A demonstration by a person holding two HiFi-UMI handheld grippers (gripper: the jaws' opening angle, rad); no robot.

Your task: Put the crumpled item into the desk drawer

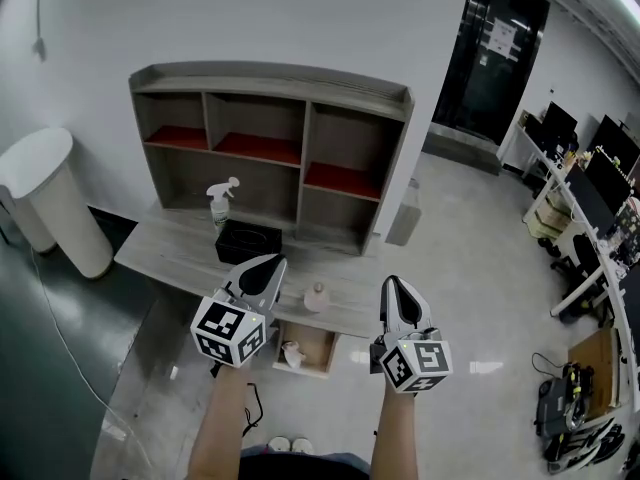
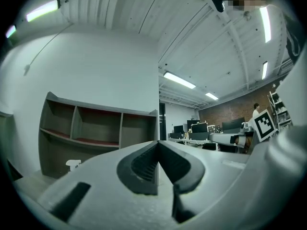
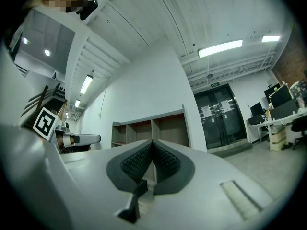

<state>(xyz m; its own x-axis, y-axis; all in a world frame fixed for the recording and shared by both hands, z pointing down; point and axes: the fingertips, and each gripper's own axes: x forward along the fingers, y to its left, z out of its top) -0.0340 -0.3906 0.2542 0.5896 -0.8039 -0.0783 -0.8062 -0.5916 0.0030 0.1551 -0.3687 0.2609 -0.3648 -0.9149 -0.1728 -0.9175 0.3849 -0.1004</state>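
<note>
The desk drawer (image 1: pixel 318 340) stands pulled out below the desk's front edge, showing a light wood inside. A pale crumpled item (image 1: pixel 292 354) lies in its left part. My left gripper (image 1: pixel 270 264) hovers above the desk's front edge, up and left of the drawer, jaws shut with nothing between them. In the left gripper view the left gripper (image 2: pixel 158 143) points level at the shelf unit. My right gripper (image 1: pixel 391 284) hangs to the right of the drawer, also shut and empty. The right gripper (image 3: pixel 152 143) faces the shelf and wall in its own view.
On the grey desk (image 1: pixel 160 246) stand a shelf unit (image 1: pixel 268 148) with red-lined compartments, a spray bottle (image 1: pixel 220 206), a black box (image 1: pixel 247 240) and a small pale bottle-like thing (image 1: pixel 317 297). A white bin (image 1: pixel 52 198) stands at the left. Office desks (image 1: pixel 580 208) line the right.
</note>
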